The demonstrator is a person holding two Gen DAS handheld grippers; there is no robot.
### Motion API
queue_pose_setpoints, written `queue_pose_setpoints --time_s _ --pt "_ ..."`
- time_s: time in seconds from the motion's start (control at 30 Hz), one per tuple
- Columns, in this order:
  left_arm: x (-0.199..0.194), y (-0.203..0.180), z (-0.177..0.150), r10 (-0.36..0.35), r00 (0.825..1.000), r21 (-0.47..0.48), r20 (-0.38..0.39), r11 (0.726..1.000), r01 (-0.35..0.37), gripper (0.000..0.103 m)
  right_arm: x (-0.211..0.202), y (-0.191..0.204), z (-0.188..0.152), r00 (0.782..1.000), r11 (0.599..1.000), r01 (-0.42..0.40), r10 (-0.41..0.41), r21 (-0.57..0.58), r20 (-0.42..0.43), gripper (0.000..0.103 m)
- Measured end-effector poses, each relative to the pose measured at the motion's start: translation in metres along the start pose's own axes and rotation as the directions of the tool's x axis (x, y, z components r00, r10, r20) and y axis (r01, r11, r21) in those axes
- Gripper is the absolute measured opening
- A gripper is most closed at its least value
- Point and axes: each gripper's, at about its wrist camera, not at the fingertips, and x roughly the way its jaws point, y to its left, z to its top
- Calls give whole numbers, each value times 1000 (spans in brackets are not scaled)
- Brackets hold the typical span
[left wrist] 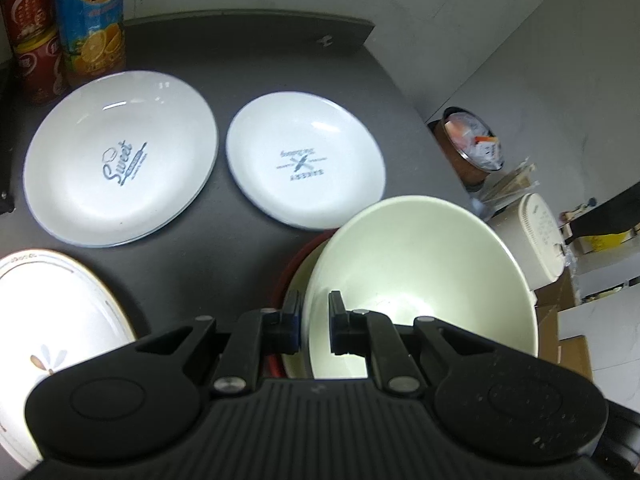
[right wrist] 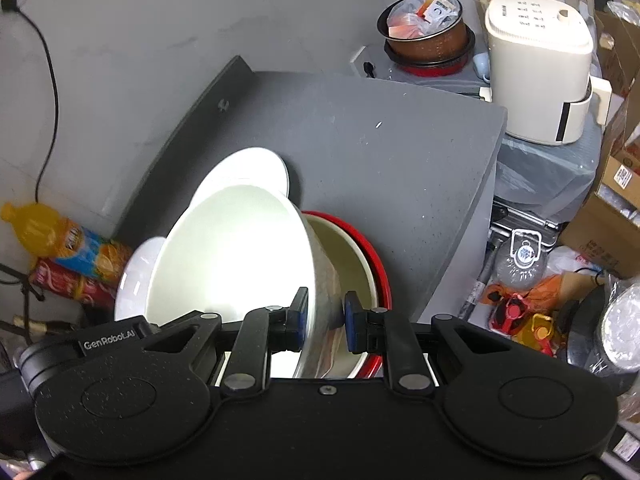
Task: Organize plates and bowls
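Table [left wrist: 248, 52] w/ plates [left wrist: 120, 160], bottle [left wrist: 90, 16] nearby

Dark grey table [right wrist: 400, 168] against a pale grey wall [right wrist: 160, 20], with a black cable [right wrist: 50, 80] hanging at 10 o'clock. At 11 o'clock in the left wrist view stand an orange juice bottle [left wrist: 90, 20] and, touching it, stacked red cans [left wrist: 32, 32]. Beyond the table's far edge, at 1 o'clock in the right wrist view, a brown pot [right wrist: 426, 32] holding plastic bags sits just beside a cream air fryer [right wrist: 540, 68]; cardboard boxes [right wrist: 612, 208] lie at 3 o'clock.
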Motion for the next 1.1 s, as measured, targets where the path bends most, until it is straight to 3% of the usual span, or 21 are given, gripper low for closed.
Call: queue_pose_setpoints --time_s 0.33,0.5,0.57,0.7,0.9,1.1 --pt "5 8 -1 7 1000 -11 9 1000 -7 10 15 10 0 997 992 69 -71 -107 -15 26" --pt "3 15 1 1 1000 -40 -7 999 -2 12 12 10 3 998 991 63 -65 -117 -17 30" --pt "1 19 2 1 1000 -53 -6 999 -1 21 5 10 3 997 990 71 -71 -124 9 32" --pt "-8 25 1 -17 1000 -90 -13 996 16 28 -9 15 -1 992 972 124 -116 -198 54 29" --pt "-31 33 -2 -5 1000 -90 19 996 6 44 -33 11 -3 990 984 142 -140 -110 26 28" --pt "-62 46 -7 25 998 -95 62 995 -19 58 -46 39 6 993 979 110 -101 -169 60 31"
